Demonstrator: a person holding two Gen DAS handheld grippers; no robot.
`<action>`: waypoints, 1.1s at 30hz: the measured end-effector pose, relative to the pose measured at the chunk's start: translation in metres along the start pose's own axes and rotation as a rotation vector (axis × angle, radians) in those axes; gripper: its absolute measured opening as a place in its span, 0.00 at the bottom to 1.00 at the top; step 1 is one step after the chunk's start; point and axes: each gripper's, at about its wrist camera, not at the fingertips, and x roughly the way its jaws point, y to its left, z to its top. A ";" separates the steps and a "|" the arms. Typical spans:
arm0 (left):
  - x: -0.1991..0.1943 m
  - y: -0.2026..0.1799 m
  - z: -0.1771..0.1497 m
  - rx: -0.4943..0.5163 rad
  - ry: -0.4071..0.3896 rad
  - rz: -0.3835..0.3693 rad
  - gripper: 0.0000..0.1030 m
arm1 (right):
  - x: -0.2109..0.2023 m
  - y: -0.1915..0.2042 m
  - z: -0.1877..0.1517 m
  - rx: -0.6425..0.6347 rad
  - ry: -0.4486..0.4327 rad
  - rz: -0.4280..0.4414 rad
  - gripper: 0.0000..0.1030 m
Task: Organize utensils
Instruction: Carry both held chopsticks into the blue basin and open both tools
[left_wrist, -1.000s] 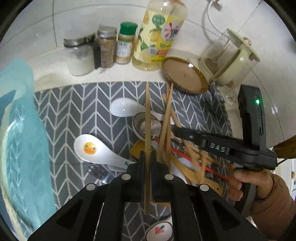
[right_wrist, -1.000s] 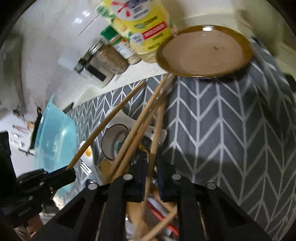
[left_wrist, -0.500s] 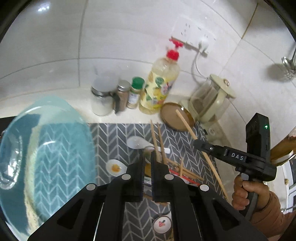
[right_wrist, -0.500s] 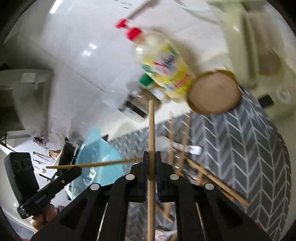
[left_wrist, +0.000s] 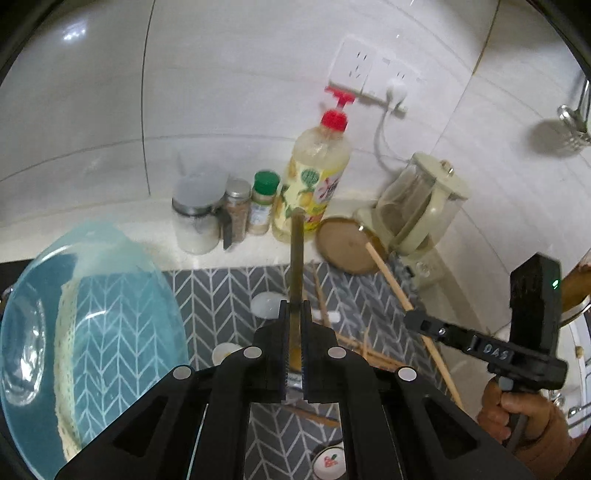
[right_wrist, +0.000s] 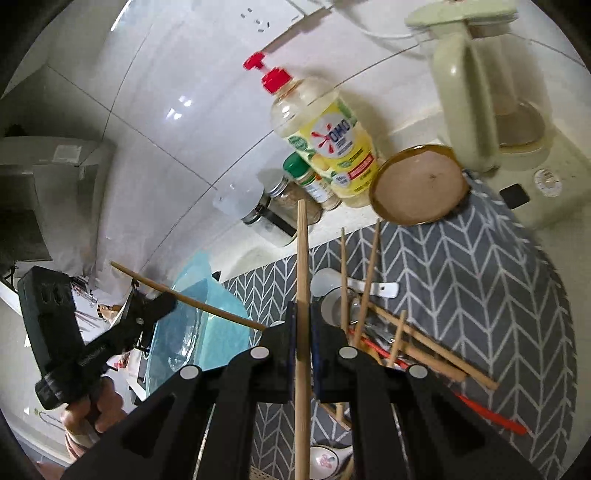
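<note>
Both raised off the mat, left gripper (left_wrist: 294, 325) and right gripper (right_wrist: 303, 325) each clamp one chopstick (right_wrist: 302, 258).

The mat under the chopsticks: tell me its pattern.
The mat is grey with a white chevron pattern, clearest in the right wrist view.

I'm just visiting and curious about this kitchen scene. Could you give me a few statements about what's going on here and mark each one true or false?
1. Each gripper is clamped on a wooden chopstick. True: the left gripper holds one chopstick, the right gripper another chopstick.
2. The soap bottle has a green pump. False: its pump is red.
3. More chopsticks lie on the chevron mat. True.
4. The brown plate lies flat in the middle of the mat. False: it leans tilted at the mat's far edge, beside the kettle.
5. The blue bowl holds the spoons. False: no spoons show in it.
</note>
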 end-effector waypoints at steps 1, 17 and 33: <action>-0.008 -0.002 0.003 0.005 -0.015 -0.006 0.05 | -0.003 0.001 0.001 -0.004 -0.005 0.004 0.07; -0.193 0.096 -0.010 -0.005 -0.127 0.156 0.05 | 0.048 0.160 -0.007 -0.169 0.019 0.289 0.07; -0.044 0.233 -0.024 0.046 0.300 0.053 0.05 | 0.200 0.198 -0.084 -0.047 0.131 -0.006 0.07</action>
